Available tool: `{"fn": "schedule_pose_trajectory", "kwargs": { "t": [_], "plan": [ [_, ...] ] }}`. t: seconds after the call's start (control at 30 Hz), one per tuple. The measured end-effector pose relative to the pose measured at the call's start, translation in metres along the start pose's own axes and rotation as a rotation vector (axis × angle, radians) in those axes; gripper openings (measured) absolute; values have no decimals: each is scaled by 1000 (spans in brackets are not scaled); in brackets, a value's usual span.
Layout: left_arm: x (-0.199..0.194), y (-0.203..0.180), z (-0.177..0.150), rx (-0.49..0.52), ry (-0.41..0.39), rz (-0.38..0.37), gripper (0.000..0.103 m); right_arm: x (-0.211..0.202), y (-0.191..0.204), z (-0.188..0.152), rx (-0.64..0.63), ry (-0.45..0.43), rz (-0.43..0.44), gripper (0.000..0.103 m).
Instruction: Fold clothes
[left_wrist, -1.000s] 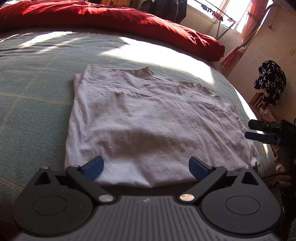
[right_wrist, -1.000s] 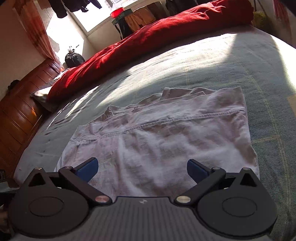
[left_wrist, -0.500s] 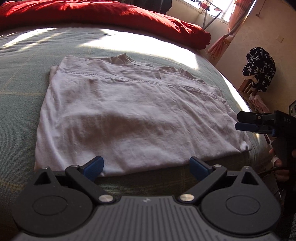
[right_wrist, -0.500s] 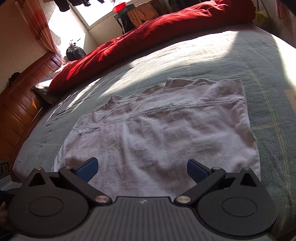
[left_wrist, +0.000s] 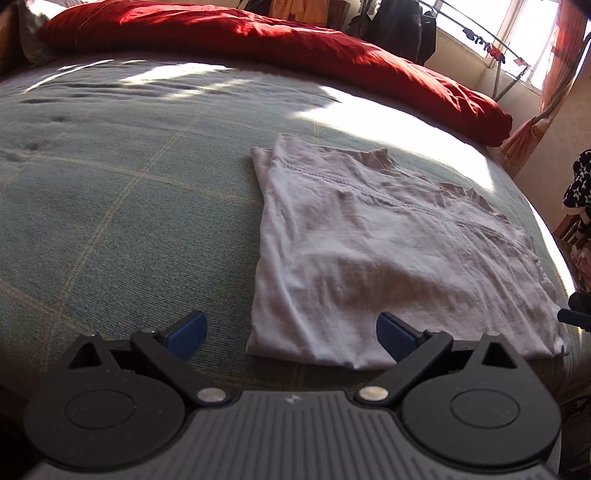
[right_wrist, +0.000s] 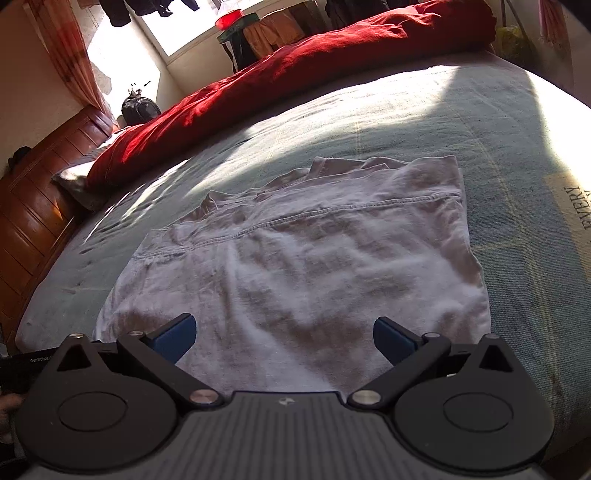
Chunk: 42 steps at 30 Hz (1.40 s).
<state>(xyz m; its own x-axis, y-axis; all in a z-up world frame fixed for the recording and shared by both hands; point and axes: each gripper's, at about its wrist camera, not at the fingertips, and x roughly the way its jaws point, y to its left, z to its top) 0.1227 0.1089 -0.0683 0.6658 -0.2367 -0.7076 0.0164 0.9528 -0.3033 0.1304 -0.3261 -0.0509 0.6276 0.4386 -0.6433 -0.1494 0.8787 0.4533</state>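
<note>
While both tongs are hanging spread, a folded white shirt (left_wrist: 388, 254) is lying flat on the bed (left_wrist: 129, 192).
Left tongs (left_wrist: 291, 330) are framing its near-left corner; right tongs (right_wrist: 284, 334) are hovering over its near edge, gripping nothing.

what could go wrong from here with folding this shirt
The white shirt lies close to the bed's near edge, so a tug toward the person might drag it off. The left gripper straddles only its corner and may pinch a single layer. Wrinkles across the middle could get folded in.
</note>
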Motion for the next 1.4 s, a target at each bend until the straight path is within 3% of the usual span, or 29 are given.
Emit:
{"fn": "schedule_pose_trajectory", "kwargs": {
  "t": [0.07,0.27,0.33,0.5,0.67,0.9,1.07,1.2,1.3,1.4],
  "plan": [
    [-5,-2,3,2,-22,-45,98,-1,-2,2,18,-4,13,103],
    [19,-24,7,83,10,-69,99,6,0,2,54,20,83,103],
    [26,-21,3,68,39,-43,98,7,-2,-3,49,35,65,103],
    [18,-20,7,54,29,-78,98,4,-26,-17,87,59,-32,103],
    [42,-31,19,53,73,-153,99,0,-34,-18,133,32,-17,103],
    [74,-47,35,52,134,-257,98,2,-23,-19,82,40,-31,103],
    [55,-46,32,69,184,-297,99,-2,-31,-19,99,36,-28,103],
    [48,-49,64,41,91,-318,99,-2,-35,-14,126,16,-17,103],
    [69,-58,74,-5,114,-379,99,-2,-32,-13,149,12,10,103],
    [69,-60,72,8,130,-372,99,-5,-27,-14,128,20,7,103]
  ]
}}
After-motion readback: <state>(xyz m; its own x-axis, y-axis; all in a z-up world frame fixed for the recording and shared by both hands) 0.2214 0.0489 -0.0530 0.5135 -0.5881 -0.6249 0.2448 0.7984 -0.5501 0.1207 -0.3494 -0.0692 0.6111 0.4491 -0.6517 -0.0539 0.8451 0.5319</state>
